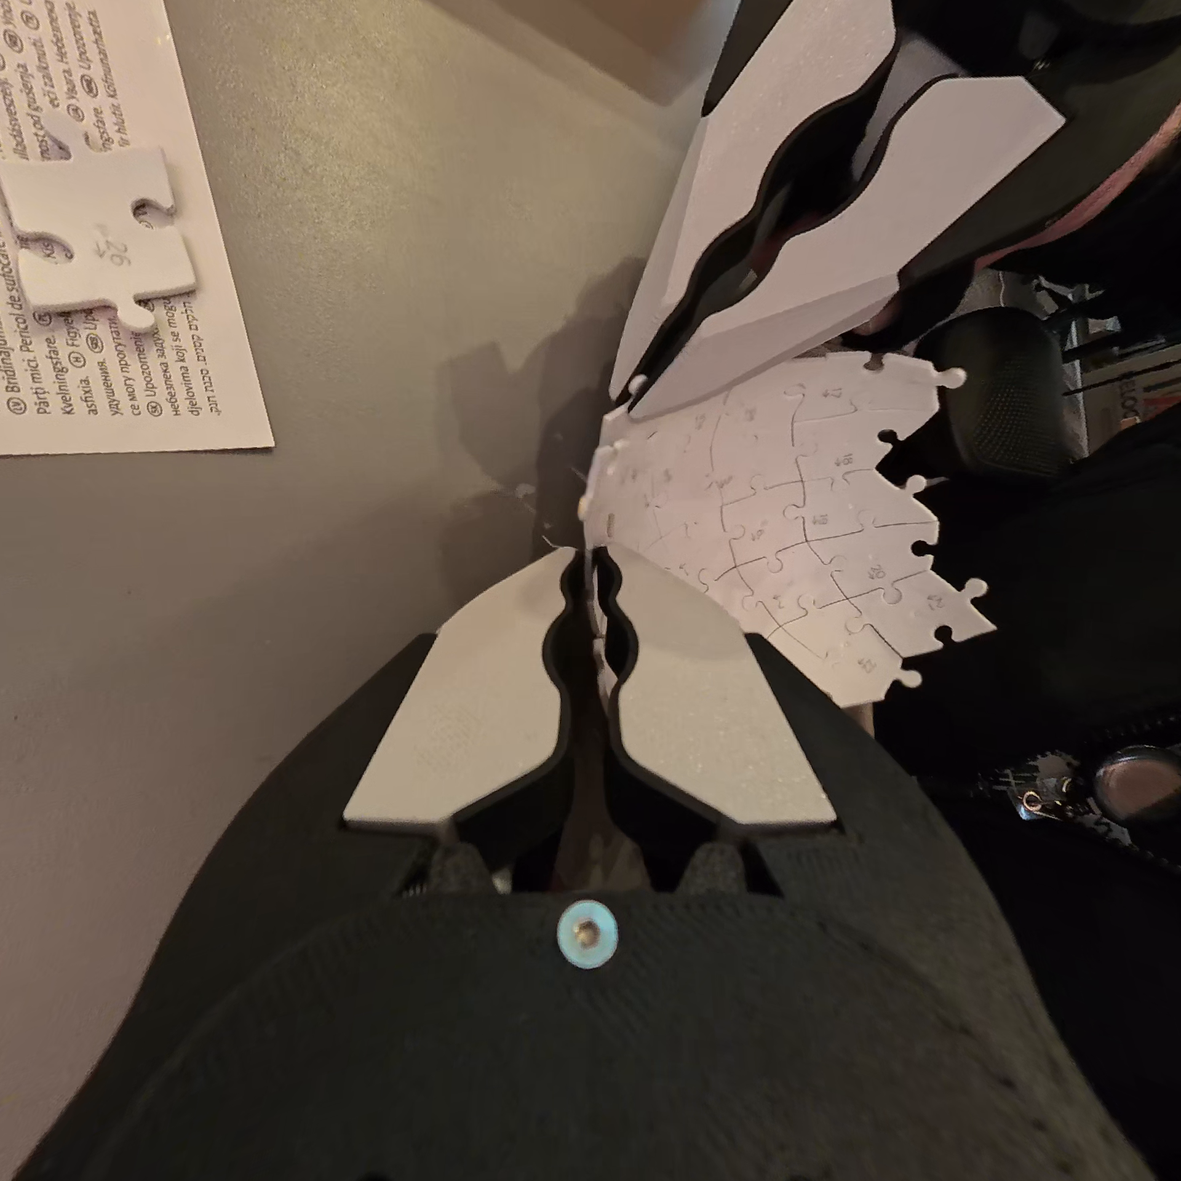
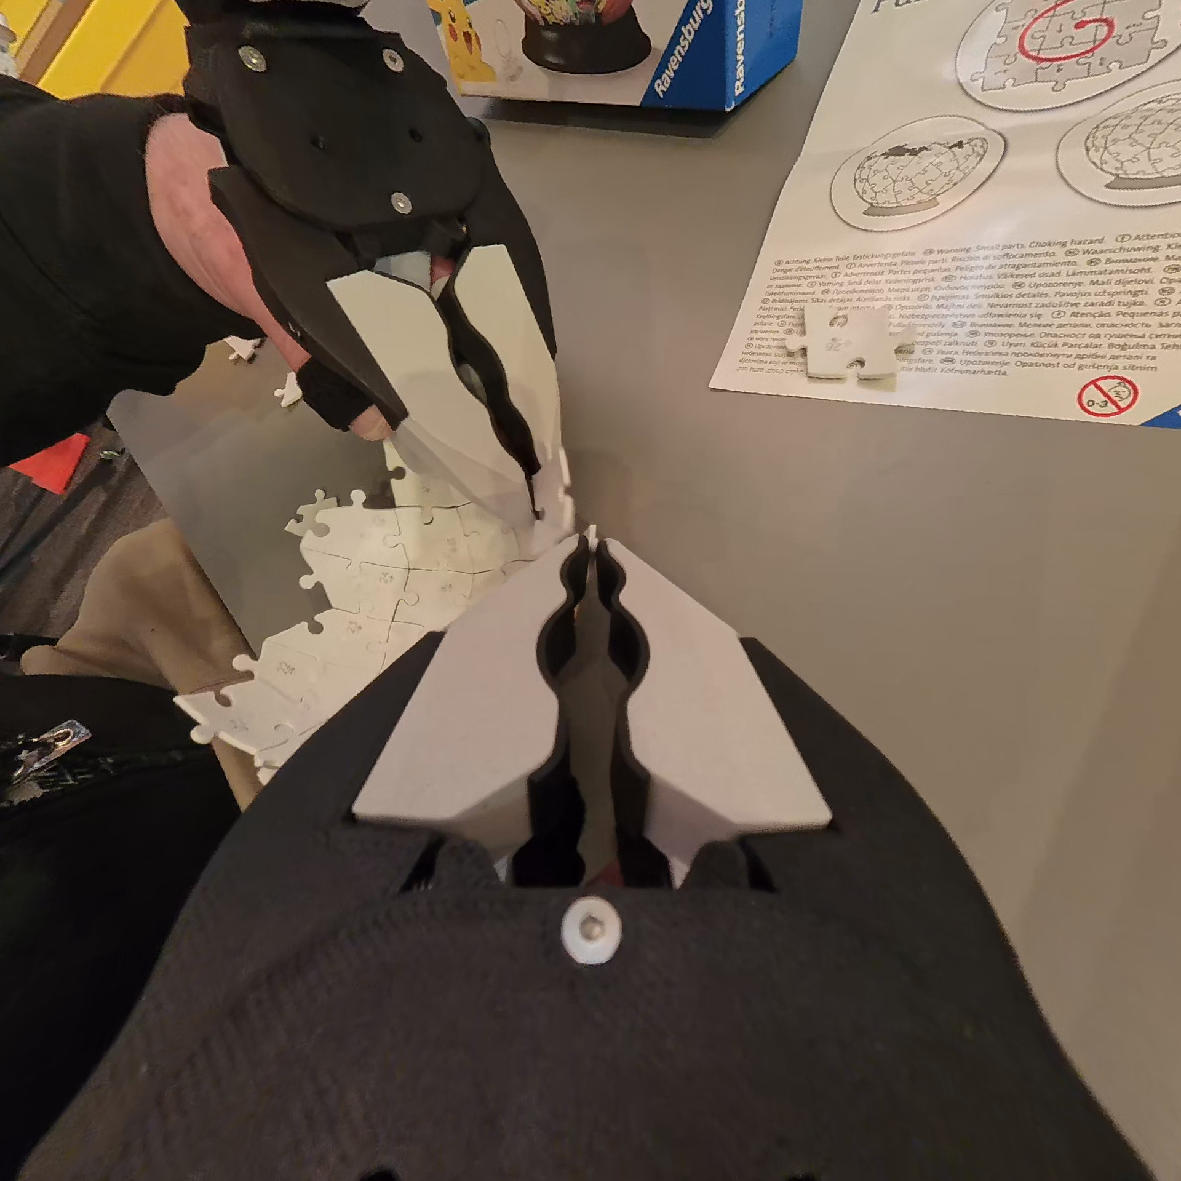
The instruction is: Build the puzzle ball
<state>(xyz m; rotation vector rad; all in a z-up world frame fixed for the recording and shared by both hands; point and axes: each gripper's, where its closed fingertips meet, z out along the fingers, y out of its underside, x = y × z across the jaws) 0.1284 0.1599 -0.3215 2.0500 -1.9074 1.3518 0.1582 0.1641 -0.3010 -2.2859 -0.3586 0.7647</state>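
Left wrist view: curved puzzle shell edge pinched by left tongs (right tongs clamp same rim).

The joined puzzle shell is white with thin dark seam lines, and so is the loose piece on the white sheet of black print and grey ball drawings with red marks. Both grippers, left and right, have pale grey fingers in black bodies. The table is plain grey; the box is blue.
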